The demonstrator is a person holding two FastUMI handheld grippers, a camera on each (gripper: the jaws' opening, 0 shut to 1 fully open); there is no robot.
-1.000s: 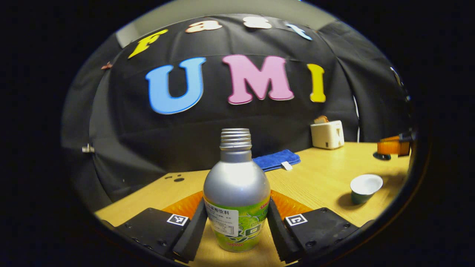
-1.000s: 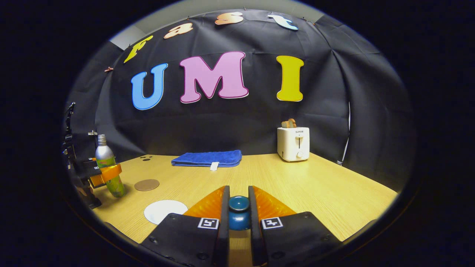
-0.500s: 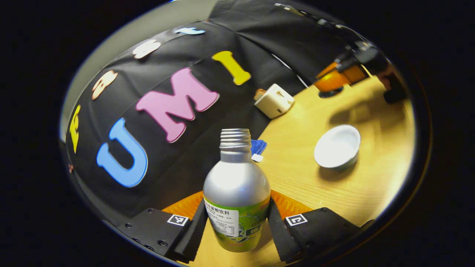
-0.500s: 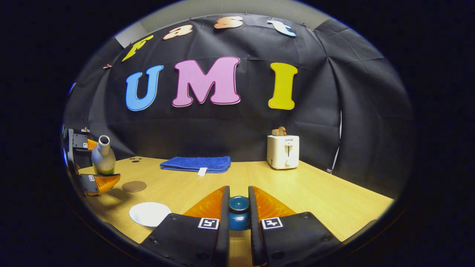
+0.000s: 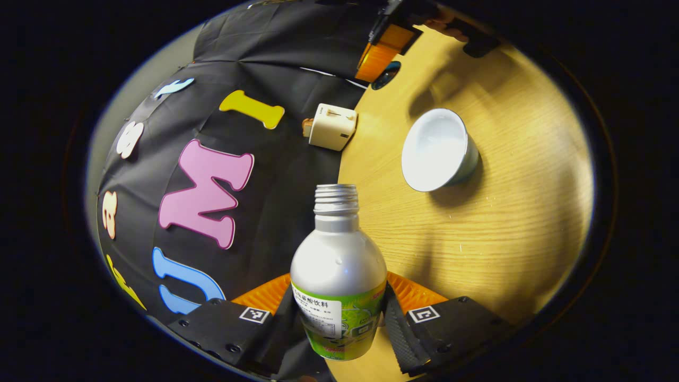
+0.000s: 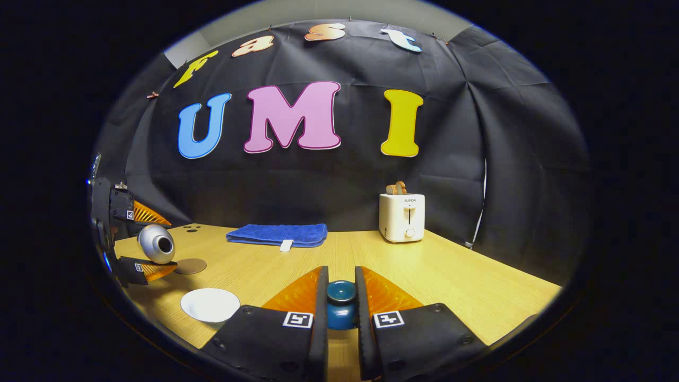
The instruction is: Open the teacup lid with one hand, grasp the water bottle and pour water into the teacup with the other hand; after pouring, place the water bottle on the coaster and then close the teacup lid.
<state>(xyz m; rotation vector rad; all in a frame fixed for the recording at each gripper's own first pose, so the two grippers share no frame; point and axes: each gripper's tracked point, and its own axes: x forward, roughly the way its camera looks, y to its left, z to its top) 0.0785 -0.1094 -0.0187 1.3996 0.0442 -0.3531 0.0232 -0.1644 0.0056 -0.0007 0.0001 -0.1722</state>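
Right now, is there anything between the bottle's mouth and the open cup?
Nothing visible. The bottle, held tilted in the left tongs, points toward the cup across bare table.

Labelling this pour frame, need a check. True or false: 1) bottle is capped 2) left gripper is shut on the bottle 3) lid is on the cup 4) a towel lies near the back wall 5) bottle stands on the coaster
1) False. The bottle shows bare threads and an open mouth.
2) True. The left gripper has both fingers pressed on it.
3) False. The cup is open; the right gripper holds the lid.
4) True. The towel lies there, left of the toaster.
5) False. The bottle is held tilted in the air, above the coaster.
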